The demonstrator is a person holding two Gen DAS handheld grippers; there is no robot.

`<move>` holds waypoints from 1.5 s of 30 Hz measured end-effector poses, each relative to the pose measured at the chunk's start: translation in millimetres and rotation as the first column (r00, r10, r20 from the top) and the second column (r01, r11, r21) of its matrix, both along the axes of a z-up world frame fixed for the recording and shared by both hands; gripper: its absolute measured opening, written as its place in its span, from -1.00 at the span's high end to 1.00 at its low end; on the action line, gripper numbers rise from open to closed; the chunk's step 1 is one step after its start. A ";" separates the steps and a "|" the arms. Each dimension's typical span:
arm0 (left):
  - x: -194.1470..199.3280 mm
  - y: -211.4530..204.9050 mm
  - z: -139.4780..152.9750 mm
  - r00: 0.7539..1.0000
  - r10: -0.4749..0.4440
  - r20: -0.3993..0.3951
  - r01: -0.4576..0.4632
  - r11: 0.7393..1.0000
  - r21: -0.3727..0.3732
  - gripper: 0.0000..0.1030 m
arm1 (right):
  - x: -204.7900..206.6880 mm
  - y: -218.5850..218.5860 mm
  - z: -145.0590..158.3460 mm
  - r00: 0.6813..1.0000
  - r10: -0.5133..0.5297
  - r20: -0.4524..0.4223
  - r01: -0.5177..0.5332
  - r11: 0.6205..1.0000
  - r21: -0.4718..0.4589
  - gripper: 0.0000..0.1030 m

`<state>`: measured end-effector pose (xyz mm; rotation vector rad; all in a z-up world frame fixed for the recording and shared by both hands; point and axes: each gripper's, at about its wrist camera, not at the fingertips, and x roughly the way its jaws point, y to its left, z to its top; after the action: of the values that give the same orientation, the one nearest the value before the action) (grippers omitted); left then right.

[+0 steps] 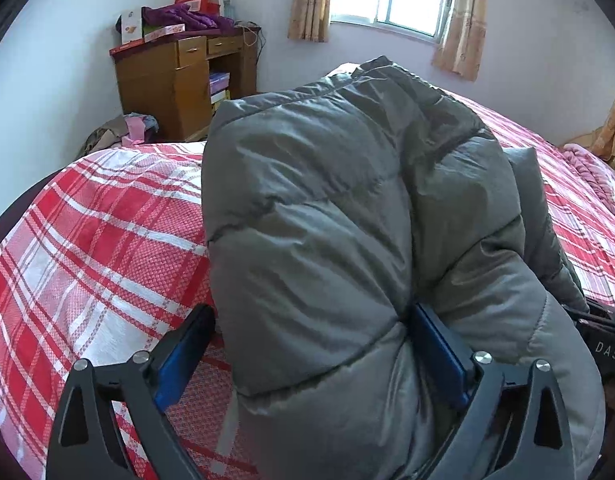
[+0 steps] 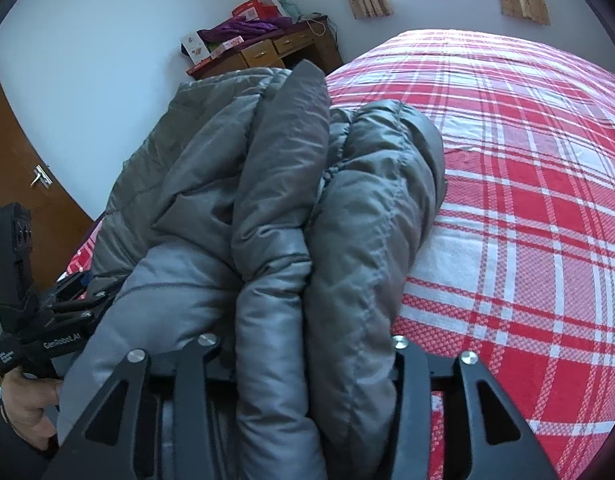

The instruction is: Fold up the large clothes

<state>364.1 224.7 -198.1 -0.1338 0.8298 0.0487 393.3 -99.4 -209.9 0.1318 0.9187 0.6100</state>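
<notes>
My left gripper (image 1: 307,344) stands wide apart, one blue pad clear, the other against the one grey puffer jacket (image 1: 347,208). My right gripper (image 2: 303,364) brackets its bunched folds; grip unclear. Jacket lies on one plaid bed (image 2: 527,200).

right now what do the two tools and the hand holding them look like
Both tools are matte black, with triangular cut-outs and silver round bolts. The left tool has blue pads on its fingers. Its body, seen from the right wrist, carries white "GenRobot.AI" lettering. The hand gripping it wears a dark sleeve.
</notes>
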 end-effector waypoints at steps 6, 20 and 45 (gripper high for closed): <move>-0.2 2.9 -1.8 1.000 0.010 -0.001 -0.010 1.000 -0.006 -0.94 | 1.1 1.8 -1.1 1.000 -0.012 0.000 0.012 1.000 -0.006 -0.03; -9.1 2.8 10.0 0.999 0.043 0.003 -0.043 0.998 0.047 -0.95 | 5.3 19.0 3.6 0.999 -0.037 0.006 0.037 0.996 -0.078 -0.15; -183.2 -2.6 183.8 0.919 0.045 0.392 -0.068 0.997 0.046 -0.95 | -183.0 -5.7 196.6 0.882 -0.080 0.464 0.111 0.993 -0.041 -0.87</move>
<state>180.9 222.2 -14.3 -0.1072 0.4231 0.0972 210.3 -105.1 -13.3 -0.0306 0.4641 0.4874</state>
